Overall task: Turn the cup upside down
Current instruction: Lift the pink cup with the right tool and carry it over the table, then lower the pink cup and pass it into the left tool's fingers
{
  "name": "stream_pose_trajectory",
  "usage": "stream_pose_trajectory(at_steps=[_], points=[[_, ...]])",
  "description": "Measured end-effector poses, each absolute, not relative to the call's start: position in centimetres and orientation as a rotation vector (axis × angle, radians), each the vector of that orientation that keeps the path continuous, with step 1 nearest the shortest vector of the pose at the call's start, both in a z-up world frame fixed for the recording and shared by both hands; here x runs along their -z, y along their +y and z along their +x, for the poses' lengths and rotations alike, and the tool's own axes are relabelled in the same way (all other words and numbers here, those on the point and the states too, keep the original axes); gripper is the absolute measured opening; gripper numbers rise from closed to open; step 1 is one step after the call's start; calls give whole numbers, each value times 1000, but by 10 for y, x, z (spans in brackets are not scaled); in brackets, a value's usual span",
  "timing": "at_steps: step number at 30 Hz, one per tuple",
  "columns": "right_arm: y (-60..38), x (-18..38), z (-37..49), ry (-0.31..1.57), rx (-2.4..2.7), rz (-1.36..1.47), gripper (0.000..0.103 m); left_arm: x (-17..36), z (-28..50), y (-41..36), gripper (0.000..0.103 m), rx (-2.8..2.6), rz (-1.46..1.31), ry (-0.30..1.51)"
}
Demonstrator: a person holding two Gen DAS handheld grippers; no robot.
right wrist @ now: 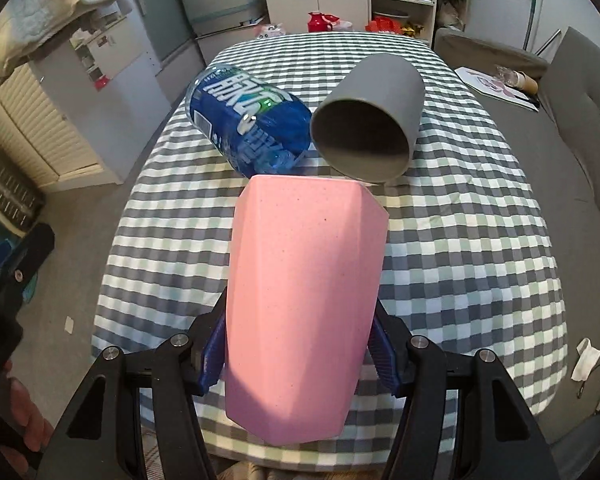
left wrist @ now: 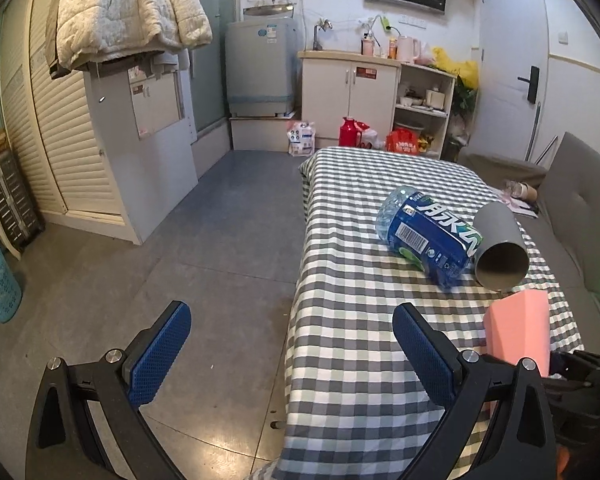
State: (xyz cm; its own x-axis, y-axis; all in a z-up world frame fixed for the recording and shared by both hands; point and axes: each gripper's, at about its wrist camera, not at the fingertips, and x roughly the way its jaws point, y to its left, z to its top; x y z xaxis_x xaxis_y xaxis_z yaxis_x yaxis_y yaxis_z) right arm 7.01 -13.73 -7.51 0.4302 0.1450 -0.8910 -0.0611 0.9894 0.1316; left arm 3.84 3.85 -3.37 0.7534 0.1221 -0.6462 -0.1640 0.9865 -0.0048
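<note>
bottle [right wrist: 247, 122] lies left of cup [right wrist: 370, 120], both on table [right wrist: 480, 240].

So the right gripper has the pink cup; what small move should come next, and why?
Probably roll the right gripper at the wrist to start inverting the pink cup. Its blue fingers clamp the cup's sides, and the grey cup and blue bottle lie just beyond it. The left gripper is open, off to the side.

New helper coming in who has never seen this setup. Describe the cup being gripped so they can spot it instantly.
Start at the checkered tablecloth. At its near end the right gripper has its jaws shut on the pink cup. Unlike the round grey cup and the blue bottle lying on their sides beyond it, it is pink, faceted and speckled.
</note>
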Motion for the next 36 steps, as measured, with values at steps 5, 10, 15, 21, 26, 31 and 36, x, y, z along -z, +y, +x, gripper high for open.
stream_pose_trajectory(at_steps=[5, 10, 15, 21, 26, 31, 36], points=[[-138, 85, 65, 1090, -169, 98, 61, 29, 43, 32, 103, -171, -43, 708], [-142, 75, 57, 1045, -230, 138, 84, 22, 39, 29, 103, -179, -33, 701], [-166, 45, 40, 956, -200, 145, 85, 11, 32, 25, 103, -185, -66, 681], [-204, 16, 6, 841, -118, 131, 86, 6, 27, 0, 103, -137, -71, 677], [-230, 9, -16, 787, -65, 100, 86, 15, 23, -30, 103, -66, -66, 709], [-243, 18, -31, 751, -38, 86, 86, 33, 16, -58, 103, -28, -34, 757], [-252, 29, -29, 766, -11, 99, 86, 55, 8, -76, 103, 11, -24, 827]])
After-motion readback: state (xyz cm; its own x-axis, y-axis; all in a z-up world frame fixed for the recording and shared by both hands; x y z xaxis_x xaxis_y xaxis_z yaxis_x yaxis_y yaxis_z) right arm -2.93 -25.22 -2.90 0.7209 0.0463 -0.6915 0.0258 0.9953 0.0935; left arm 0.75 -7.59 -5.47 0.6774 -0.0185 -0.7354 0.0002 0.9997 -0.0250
